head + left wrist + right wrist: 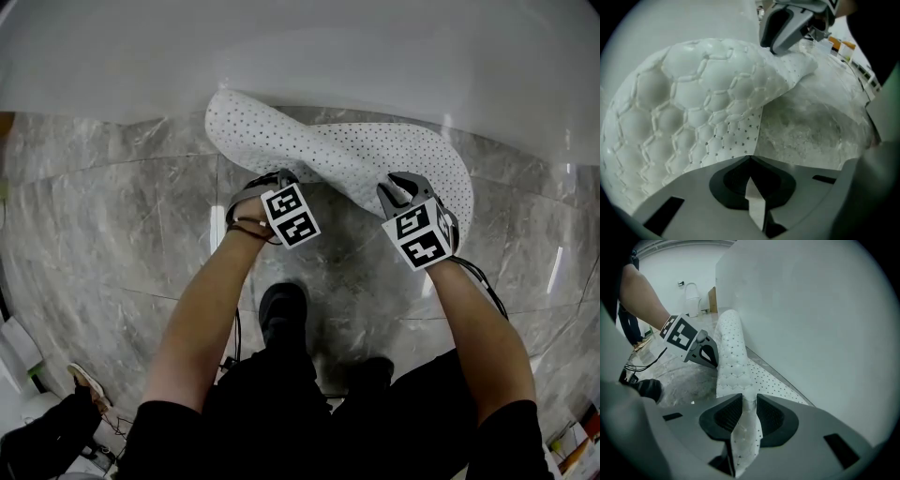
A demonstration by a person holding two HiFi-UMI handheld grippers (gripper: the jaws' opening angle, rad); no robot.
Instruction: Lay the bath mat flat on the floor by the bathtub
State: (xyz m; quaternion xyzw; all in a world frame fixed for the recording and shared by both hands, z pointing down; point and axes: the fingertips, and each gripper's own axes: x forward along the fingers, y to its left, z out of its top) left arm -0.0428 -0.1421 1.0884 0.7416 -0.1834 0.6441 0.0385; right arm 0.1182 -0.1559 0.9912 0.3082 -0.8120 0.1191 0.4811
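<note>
Both sets of jaws pinch the mat (pixel 375 155): the left gripper (pixel 751 161) is closed tight on a thin edge, the right gripper (pixel 749 404) on a fold. The mat sits beside the tub (pixel 281 56), still humped and twisted (only partly on the floor (pixel 112 216)), so flattening remains.

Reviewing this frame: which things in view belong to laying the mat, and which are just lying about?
Job in hand:
white perforated bath mat; white bathtub; grey marble floor; left gripper and right gripper, each shut on the mat's near edge.

Lying about:
tan sandal and white box, low at the head view's left.
</note>
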